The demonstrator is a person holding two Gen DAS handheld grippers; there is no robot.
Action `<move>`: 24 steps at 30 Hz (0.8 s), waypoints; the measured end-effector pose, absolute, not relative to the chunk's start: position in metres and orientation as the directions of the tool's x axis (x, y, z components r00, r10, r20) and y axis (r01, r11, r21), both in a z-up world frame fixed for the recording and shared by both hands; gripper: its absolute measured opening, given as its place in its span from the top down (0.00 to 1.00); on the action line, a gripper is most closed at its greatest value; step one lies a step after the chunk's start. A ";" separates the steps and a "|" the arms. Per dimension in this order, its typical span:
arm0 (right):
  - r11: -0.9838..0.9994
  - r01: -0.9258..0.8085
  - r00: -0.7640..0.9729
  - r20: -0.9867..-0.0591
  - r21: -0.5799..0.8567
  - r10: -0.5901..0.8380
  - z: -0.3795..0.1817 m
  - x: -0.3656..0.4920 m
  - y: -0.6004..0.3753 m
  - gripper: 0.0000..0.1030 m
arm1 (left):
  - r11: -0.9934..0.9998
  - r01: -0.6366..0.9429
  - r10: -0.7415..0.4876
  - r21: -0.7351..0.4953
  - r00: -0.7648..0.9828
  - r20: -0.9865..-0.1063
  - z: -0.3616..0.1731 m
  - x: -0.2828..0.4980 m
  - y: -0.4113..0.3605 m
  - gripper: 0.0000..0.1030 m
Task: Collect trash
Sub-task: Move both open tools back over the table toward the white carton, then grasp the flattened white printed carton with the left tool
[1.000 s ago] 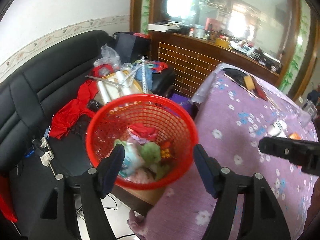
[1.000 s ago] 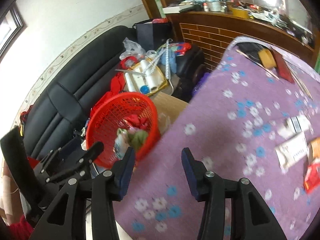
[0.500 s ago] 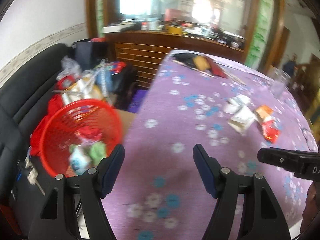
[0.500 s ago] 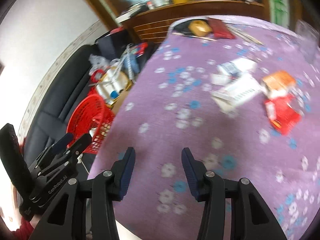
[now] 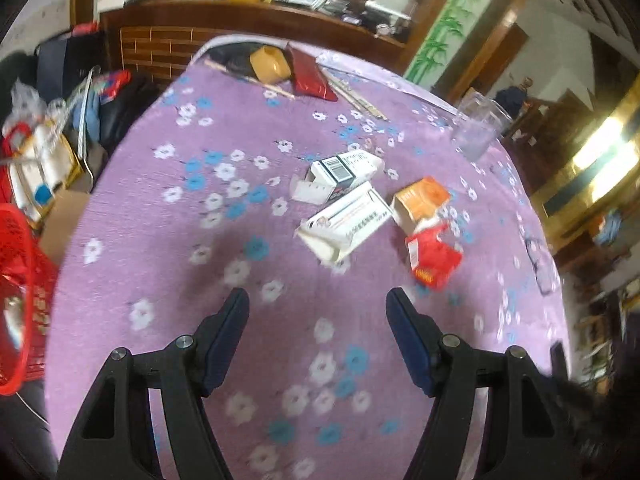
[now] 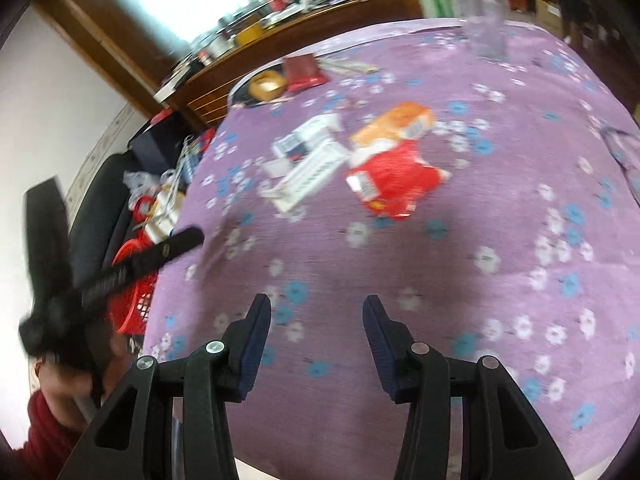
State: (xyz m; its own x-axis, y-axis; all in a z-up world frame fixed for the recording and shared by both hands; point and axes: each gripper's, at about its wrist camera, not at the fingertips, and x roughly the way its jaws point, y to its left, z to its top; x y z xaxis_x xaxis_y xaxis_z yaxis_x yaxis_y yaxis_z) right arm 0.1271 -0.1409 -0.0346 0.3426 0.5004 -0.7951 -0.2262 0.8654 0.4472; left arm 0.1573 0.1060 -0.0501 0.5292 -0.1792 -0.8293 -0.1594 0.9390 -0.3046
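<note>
Several empty cartons lie in a cluster on the purple flowered tablecloth (image 5: 168,240): a white box with a barcode (image 5: 344,170), a long white box (image 5: 348,224), an orange box (image 5: 424,200) and a torn red packet (image 5: 434,256). My left gripper (image 5: 318,304) hovers open over the cloth, short of the cluster, nothing between its fingers. My right gripper (image 6: 316,312) is open too, with the red packet (image 6: 396,184), orange box (image 6: 396,124) and long white box (image 6: 308,176) ahead of it. The red mesh basket (image 5: 16,264) with trash stands off the table's left edge.
A clear glass (image 5: 478,128) stands at the far right of the table. A yellow block (image 5: 270,64), a dark red pouch (image 5: 310,80) and chopsticks lie at the far end. A black sofa (image 6: 104,216) piled with clutter runs along the left. The left tool (image 6: 120,272) shows in the right view.
Both grippers swung right, away from the red basket and over the table. The cartons have come into view ahead of them. Neither gripper's opening changed.
</note>
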 end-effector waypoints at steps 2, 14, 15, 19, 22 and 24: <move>0.873 -0.200 0.353 -0.798 0.445 0.488 -0.037 0.123 -0.158 0.50 | 0.914 -0.191 -0.218 -0.358 0.512 -0.831 -0.057 0.173 0.105 0.41; 0.904 -0.095 0.402 -0.814 0.418 0.419 -0.037 0.109 -0.230 0.50 | 0.829 -0.360 -0.269 -0.429 0.416 -0.869 -0.113 0.238 0.101 0.77; 0.904 -0.089 0.404 -0.815 0.417 0.416 -0.037 0.108 -0.233 0.50 | 0.828 -0.364 -0.267 -0.427 0.412 -0.871 -0.116 0.240 0.100 0.84; 0.907 -0.072 0.409 -0.817 0.416 0.407 -0.035 0.111 -0.244 0.50 | 0.838 -0.345 -0.265 -0.423 0.422 -0.867 -0.116 0.238 0.096 0.92; 0.903 -0.075 0.405 -0.815 0.423 0.415 -0.036 0.119 -0.244 0.50 | 0.868 -0.298 -0.240 -0.396 0.446 -0.862 -0.106 0.226 0.090 0.93; 0.898 -0.083 0.401 -0.811 0.432 0.427 -0.035 0.127 -0.240 0.50 | 0.886 -0.272 -0.217 -0.375 0.471 -0.855 -0.098 0.213 0.089 0.93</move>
State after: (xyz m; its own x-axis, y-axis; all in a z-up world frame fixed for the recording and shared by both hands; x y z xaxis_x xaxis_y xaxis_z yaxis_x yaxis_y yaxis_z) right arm 0.1274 -0.2396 -0.0355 0.4007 0.4266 -0.8108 -0.0830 0.8983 0.4316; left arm 0.2130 0.0891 -0.0984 0.4711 -0.2167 -0.8550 -0.2723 0.8862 -0.3747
